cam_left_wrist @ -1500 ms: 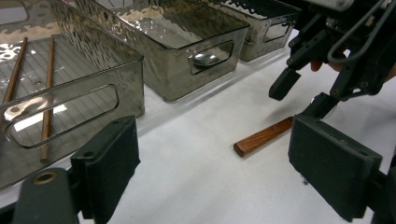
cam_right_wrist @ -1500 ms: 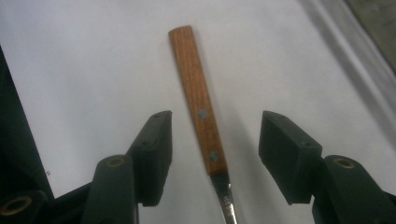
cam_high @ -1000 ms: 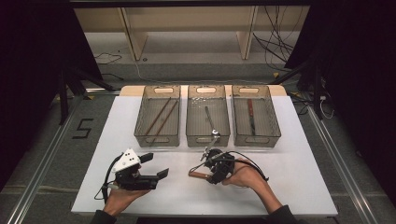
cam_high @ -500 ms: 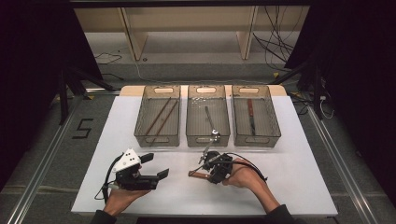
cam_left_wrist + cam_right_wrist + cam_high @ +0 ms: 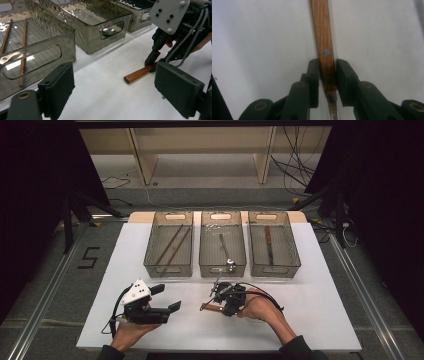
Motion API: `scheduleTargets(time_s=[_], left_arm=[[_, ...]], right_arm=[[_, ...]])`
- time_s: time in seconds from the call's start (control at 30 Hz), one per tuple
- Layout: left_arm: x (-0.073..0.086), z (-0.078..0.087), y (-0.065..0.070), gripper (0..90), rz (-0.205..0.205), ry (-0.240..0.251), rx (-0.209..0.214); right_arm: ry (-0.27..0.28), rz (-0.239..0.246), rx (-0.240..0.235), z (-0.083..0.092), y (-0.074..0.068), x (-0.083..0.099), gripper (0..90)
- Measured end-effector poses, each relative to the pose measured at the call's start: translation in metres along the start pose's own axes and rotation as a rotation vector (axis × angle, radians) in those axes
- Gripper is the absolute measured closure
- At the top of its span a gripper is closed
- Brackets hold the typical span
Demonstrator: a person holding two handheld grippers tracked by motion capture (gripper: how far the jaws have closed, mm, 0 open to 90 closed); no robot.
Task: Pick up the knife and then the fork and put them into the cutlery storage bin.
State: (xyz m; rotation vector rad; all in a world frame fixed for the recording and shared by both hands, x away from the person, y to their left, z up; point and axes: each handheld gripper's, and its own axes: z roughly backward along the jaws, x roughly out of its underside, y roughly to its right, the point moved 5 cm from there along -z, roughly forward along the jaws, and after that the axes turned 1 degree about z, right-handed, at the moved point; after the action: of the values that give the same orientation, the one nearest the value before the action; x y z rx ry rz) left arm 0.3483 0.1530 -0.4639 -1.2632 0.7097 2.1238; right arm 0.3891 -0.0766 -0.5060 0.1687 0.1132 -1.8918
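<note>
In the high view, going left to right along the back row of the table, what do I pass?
Bin with chopsticks → bin with a spoon → bin with a knife.

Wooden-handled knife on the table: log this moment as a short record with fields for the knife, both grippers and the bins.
knife: wooden-handled knife lying flat on the white table, in front of the bins
right gripper: right gripper has just been closing, pads pressed on both sides of the handle near the blade
left gripper: left gripper open, nothing between its jaws, apart from the knife
left bin: left bin holds chopsticks
middle bin: middle bin holds a spoon
right bin: right bin holds another knife
</note>
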Motion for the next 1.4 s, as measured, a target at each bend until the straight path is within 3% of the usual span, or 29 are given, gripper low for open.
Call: scheduleTargets(time_s=[0.13,0.67,1.07,1.4], left_arm=[[0.0,0.0,-0.001,15.9,-0.003,0.0,-0.002],[0.0,0.001,-0.001,16.0,-0.003,0.0,-0.004],[0.0,0.001,-0.001,16.0,-0.003,-0.001,-0.005],[0.0,0.001,-0.001,16.0,0.002,0.003,-0.006]], right_arm=[[-0.016,0.018,-0.001,0.0,-0.001,-0.002,76.9],[0.0,0.004,-0.006,0.002,0.002,-0.001,77.4],[0.113,-0.036,-0.031,0.019,0.011,0.003,77.4],[0.175,-0.074,-0.036,0.03,0.016,0.004,77.5]])
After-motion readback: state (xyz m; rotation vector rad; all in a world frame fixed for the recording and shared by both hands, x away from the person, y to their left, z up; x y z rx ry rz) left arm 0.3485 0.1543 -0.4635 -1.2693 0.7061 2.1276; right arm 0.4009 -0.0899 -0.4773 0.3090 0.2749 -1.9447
